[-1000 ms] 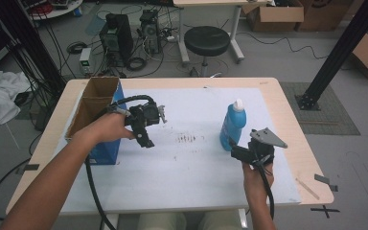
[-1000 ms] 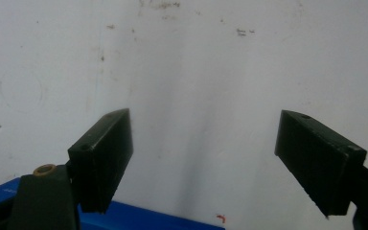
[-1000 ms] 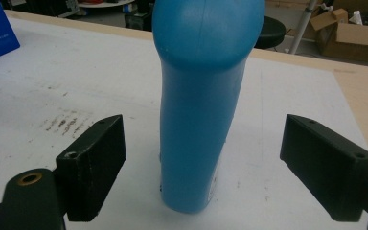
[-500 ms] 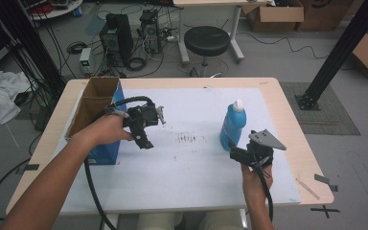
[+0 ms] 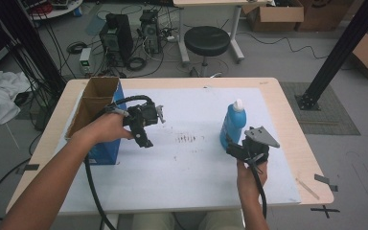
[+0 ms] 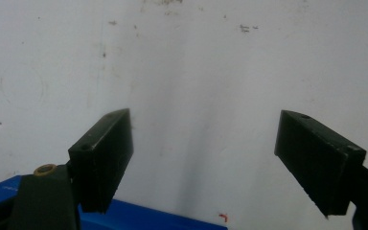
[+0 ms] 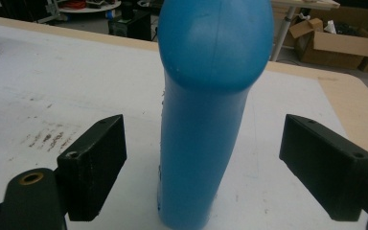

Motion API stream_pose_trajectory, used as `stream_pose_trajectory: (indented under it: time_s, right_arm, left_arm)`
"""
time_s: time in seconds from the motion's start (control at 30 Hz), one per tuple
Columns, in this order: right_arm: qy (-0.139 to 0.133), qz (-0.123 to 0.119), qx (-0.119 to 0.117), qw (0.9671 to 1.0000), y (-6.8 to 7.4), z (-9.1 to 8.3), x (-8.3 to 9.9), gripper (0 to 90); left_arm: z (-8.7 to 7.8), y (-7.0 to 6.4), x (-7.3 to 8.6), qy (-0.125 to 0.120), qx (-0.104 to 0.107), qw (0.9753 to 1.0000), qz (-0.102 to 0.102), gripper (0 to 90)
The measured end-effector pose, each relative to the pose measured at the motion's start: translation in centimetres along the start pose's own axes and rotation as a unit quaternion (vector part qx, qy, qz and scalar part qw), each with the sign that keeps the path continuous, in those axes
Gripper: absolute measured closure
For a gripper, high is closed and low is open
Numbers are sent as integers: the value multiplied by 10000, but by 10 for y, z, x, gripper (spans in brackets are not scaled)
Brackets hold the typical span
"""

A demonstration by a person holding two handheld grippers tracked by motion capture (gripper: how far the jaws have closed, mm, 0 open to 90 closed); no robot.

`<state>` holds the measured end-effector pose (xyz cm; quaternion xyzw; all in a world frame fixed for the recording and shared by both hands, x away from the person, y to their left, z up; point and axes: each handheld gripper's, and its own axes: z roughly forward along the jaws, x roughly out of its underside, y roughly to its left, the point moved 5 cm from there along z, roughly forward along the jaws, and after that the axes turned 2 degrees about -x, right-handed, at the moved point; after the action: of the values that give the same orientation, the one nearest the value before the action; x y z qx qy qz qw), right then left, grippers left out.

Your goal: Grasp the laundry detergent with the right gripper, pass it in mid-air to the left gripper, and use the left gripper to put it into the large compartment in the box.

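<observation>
Jaws spread wide on both tools: the right gripper (image 7: 203,165) stands with its two black jaws parted on either side of a blue bottle (image 7: 206,120), neither jaw touching the plastic, while the left gripper (image 6: 220,163) hangs released over the bare white sheet of the counter (image 6: 196,72), nothing between its jaws. From the high view, the blue bottle (image 5: 233,125) stands upright with a white cap on the right half of the counter (image 5: 172,187), just ahead of the right gripper (image 5: 239,151), which a hand (image 5: 250,175) holds low near the counter's front edge, a grey three-cornered plate on its top and a black cable trailing back along the forearm. On the left side, the left gripper (image 5: 143,139) is held by the other hand (image 5: 106,128) just beside an open cardboard box (image 5: 92,103) with a blue outer wall; a strip of that blue wall shows along the bottom of the left gripper view. A patch of dark scuff marks (image 5: 187,139) lies on the white sheet between the two grippers, which are well apart. Beyond the counter, a black round stool (image 5: 207,41) and computer towers (image 5: 117,32) stand on the floor.
</observation>
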<state>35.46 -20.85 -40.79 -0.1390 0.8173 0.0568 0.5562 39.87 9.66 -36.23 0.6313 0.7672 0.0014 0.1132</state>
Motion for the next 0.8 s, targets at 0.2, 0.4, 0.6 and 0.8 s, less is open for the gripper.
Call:
stream_pose_trajectory:
  time_s: [0.2, 0.4, 0.6, 0.8]
  right_arm:
    - [-11, 4, 69, 10000, 5, 6, -3, 159]
    - [9, 41, 121, 9999, 6, 12, -4, 160]
    - [22, 96, 139, 9999, 6, 19, -5, 160]
    - [9, 179, 160, 9997, 4, 25, -7, 161]
  left_arm:
    - [1, 1, 0, -53, 17, 10000, -8, 218]
    - [2, 3, 2, -53, 45, 10000, 16, 222]
    - [2, 5, 4, -77, 57, 10000, 6, 223]
    - [3, 5, 5, -119, 64, 9999, -27, 223]
